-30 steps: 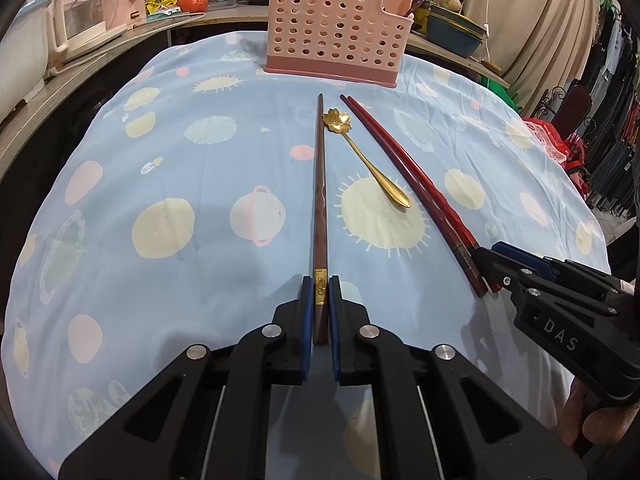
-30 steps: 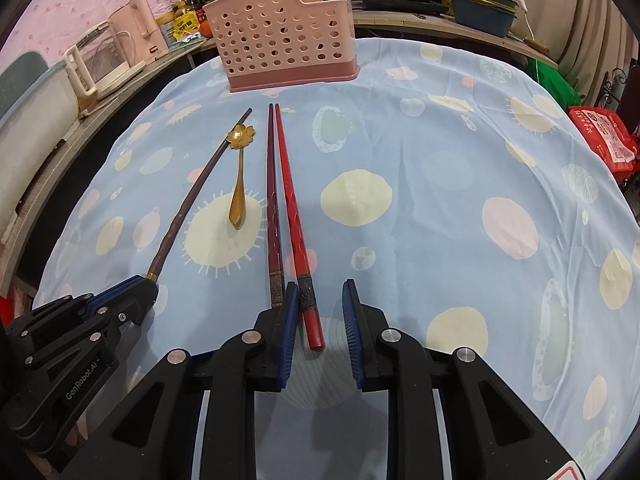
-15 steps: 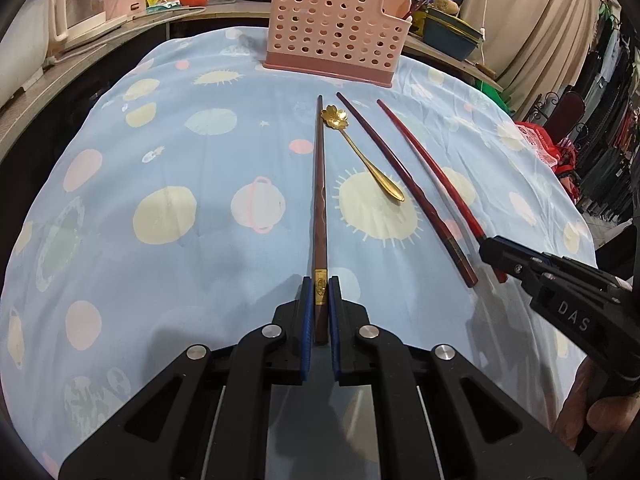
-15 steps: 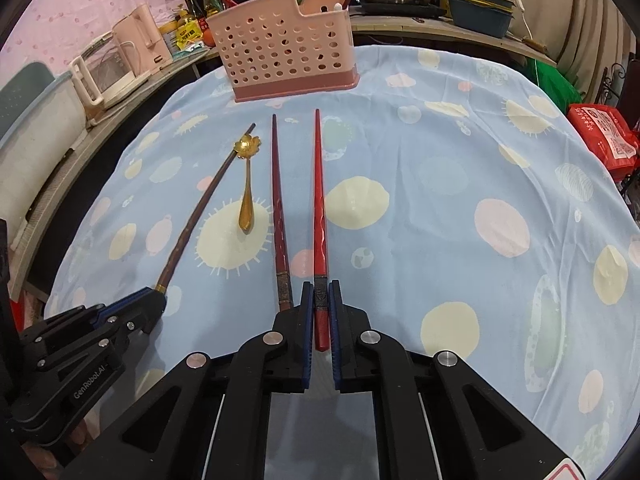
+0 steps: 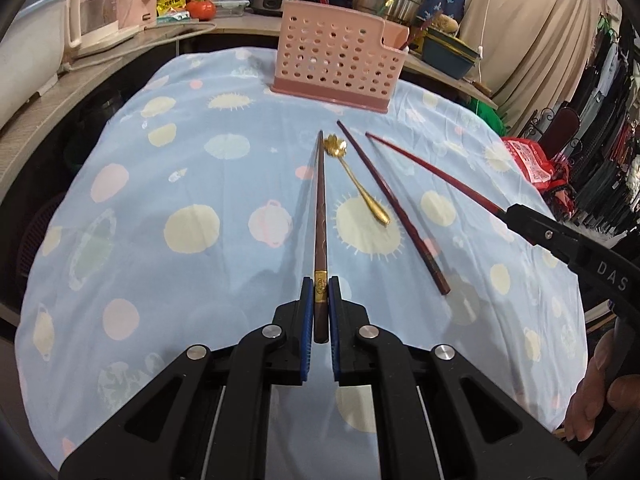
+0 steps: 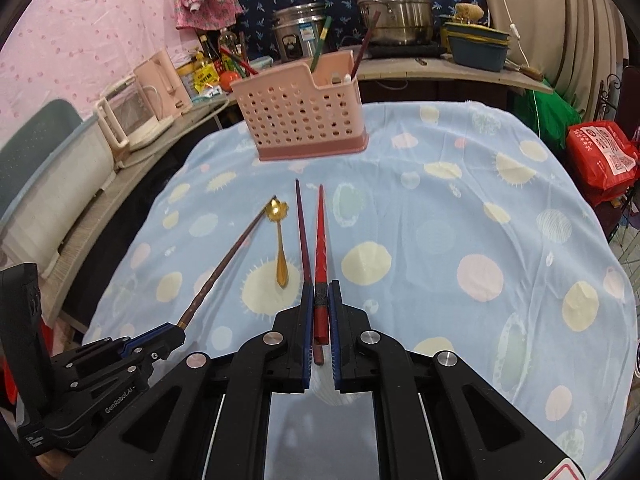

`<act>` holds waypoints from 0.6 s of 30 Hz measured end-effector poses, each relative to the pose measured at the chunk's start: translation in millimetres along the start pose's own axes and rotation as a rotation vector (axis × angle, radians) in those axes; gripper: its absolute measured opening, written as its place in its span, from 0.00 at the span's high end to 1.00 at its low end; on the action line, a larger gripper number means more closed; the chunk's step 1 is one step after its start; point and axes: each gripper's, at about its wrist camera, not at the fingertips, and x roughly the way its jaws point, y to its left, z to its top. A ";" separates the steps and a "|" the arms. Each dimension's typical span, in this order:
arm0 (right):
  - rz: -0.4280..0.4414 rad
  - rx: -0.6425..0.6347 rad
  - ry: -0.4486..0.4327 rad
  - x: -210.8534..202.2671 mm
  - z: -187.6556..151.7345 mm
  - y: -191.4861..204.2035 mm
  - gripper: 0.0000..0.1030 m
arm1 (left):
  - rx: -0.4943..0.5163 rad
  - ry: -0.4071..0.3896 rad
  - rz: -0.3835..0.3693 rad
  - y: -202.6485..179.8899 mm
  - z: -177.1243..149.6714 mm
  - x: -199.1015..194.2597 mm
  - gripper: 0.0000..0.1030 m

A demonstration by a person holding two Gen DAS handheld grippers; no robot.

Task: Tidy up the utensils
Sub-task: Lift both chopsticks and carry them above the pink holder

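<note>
My left gripper is shut on the gold-banded end of a brown chopstick, which points away toward the pink perforated utensil basket. My right gripper is shut on the thick end of a red chopstick, held off the cloth. A dark red chopstick and a gold flower-handled spoon lie on the blue patterned tablecloth between the two held sticks. The basket stands at the far edge with a few utensils upright in it.
Behind the table runs a counter with a pink kettle, a rice cooker, a steel pot and stacked bowls. A red bag sits off the right edge. A hand grips the right tool.
The right gripper went from open around the red chopstick to shut on it, then lifted it away from the dark red one. The left gripper rose slightly, still holding the brown chopstick.
</note>
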 end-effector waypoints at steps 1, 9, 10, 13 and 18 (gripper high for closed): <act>0.003 0.002 -0.010 -3.9 2.8 0.1 0.93 | -0.002 -0.011 -0.003 0.2 3.1 -4.1 0.93; 0.042 0.034 -0.083 -31.1 29.6 -4.0 0.93 | -0.006 -0.094 -0.006 1.7 33.3 -34.3 0.93; 0.047 0.035 -0.094 -34.7 34.5 -4.4 0.93 | -0.007 -0.102 -0.009 1.5 36.9 -36.9 0.93; 0.049 0.033 -0.123 -42.4 47.0 -4.9 0.93 | -0.008 -0.135 -0.015 1.4 51.3 -45.7 0.93; 0.052 0.033 -0.161 -49.8 65.5 -6.0 0.93 | 0.000 -0.179 -0.018 -0.1 76.5 -58.0 0.93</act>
